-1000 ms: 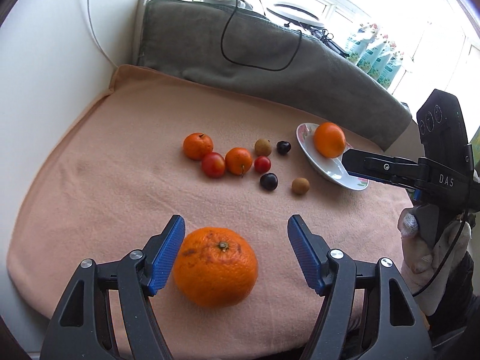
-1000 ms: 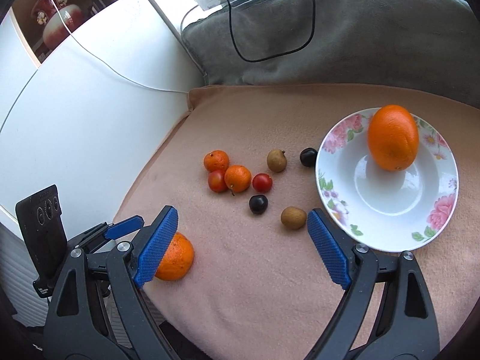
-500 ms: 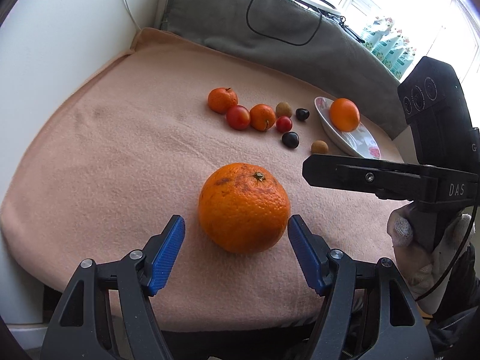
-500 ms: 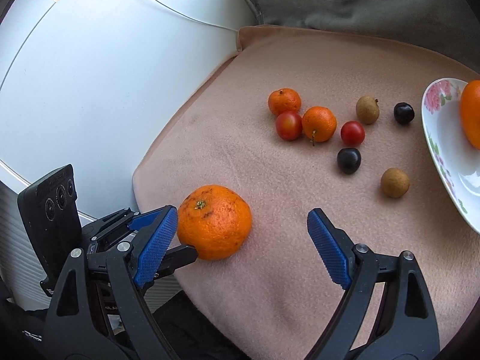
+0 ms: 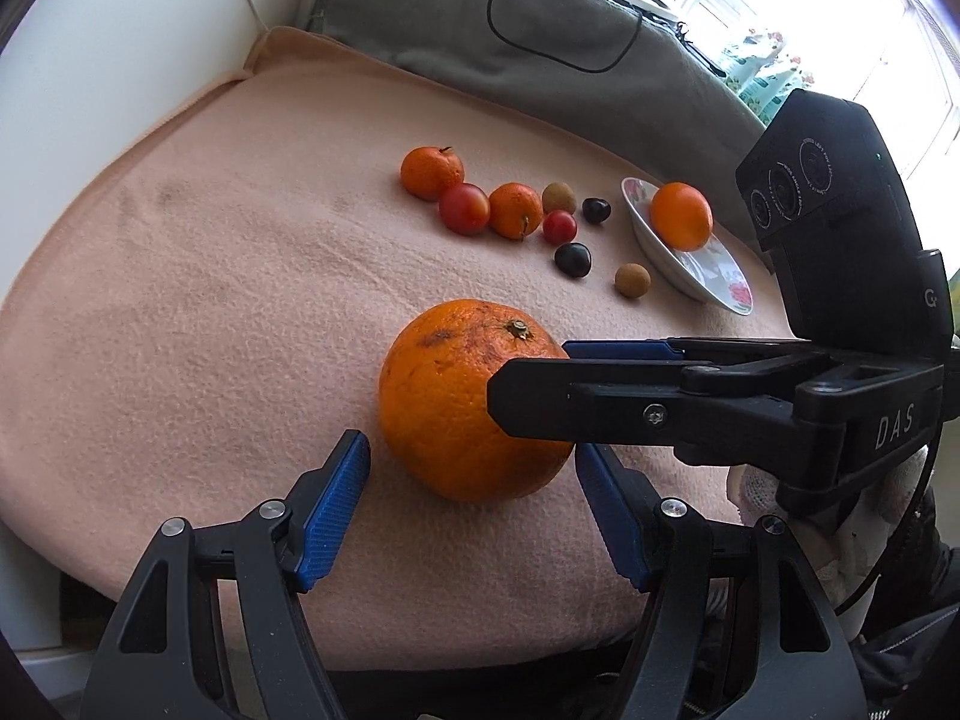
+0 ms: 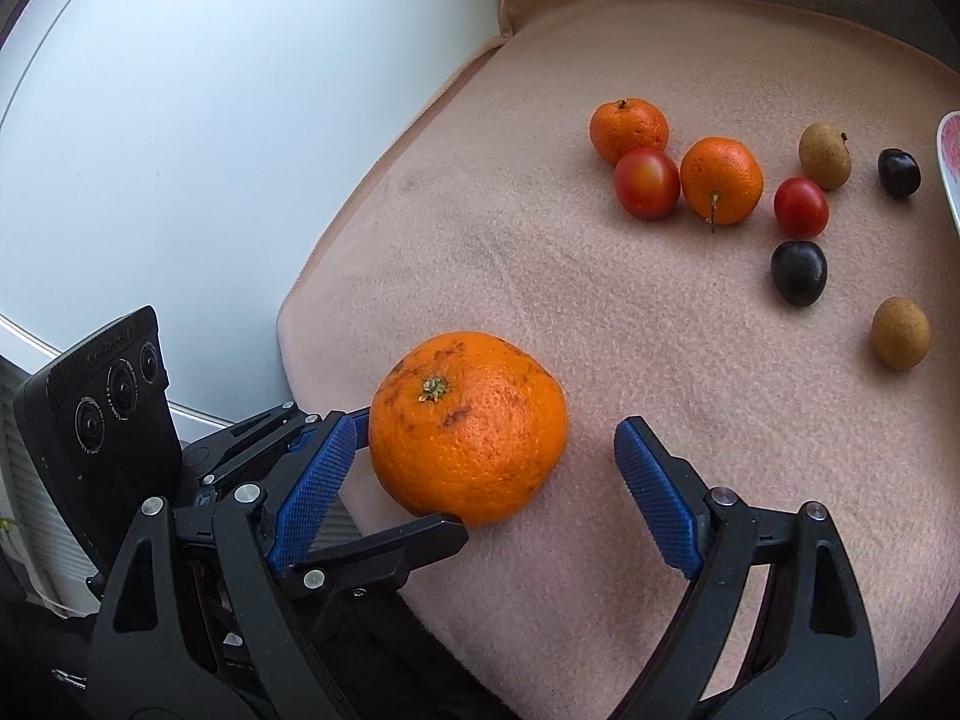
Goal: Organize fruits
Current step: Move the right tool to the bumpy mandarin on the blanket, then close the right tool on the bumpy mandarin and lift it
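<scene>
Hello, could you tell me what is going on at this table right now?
A person is sorting fruit with a hand-held claw in each hand. Both the left claw and the right claw are open around the same large orange near the front edge of the pink blanket, with neither pressing on it. One orange already sits in the flowered plate. Small oranges, tomatoes and other small fruits are loose on the blanket.
</scene>
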The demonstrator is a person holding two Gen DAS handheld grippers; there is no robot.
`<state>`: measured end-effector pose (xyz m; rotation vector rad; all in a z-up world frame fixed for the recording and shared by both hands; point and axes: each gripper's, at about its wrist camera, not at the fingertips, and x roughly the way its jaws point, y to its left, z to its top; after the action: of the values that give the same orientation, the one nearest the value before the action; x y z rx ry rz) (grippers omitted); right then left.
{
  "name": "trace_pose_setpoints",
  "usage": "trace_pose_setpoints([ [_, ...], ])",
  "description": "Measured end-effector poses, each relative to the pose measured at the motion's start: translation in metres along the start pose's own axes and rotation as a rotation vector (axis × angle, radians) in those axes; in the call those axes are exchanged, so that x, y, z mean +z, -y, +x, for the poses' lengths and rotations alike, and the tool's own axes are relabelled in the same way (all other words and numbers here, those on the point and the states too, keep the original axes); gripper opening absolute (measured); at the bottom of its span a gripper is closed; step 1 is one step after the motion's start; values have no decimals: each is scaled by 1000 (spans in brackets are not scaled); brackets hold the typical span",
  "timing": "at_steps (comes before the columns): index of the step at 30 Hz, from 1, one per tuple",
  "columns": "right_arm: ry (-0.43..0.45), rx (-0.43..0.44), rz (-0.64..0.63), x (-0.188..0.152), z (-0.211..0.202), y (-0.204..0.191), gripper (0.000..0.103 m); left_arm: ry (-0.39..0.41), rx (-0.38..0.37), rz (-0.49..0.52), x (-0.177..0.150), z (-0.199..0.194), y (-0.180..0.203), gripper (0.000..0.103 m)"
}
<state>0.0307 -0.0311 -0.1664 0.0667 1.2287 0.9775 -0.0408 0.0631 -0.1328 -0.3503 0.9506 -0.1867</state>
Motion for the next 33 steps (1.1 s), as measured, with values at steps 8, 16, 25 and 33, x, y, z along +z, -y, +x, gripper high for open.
trace_pose_setpoints([
  [8,-17,21,1,4,9,-5,90,-9,-17,-3,0,5,-2,71],
  [16,-37,35,-3,3,18,-10,80,-14,-25,9,0,6,-3,69],
  [25,-35,30,-12,-1,21,-12,76,-15,-18,30,-1,6,0,69],
  [33,-24,29,-8,-5,16,-10,75,-11,-15,35,1,7,3,69],
])
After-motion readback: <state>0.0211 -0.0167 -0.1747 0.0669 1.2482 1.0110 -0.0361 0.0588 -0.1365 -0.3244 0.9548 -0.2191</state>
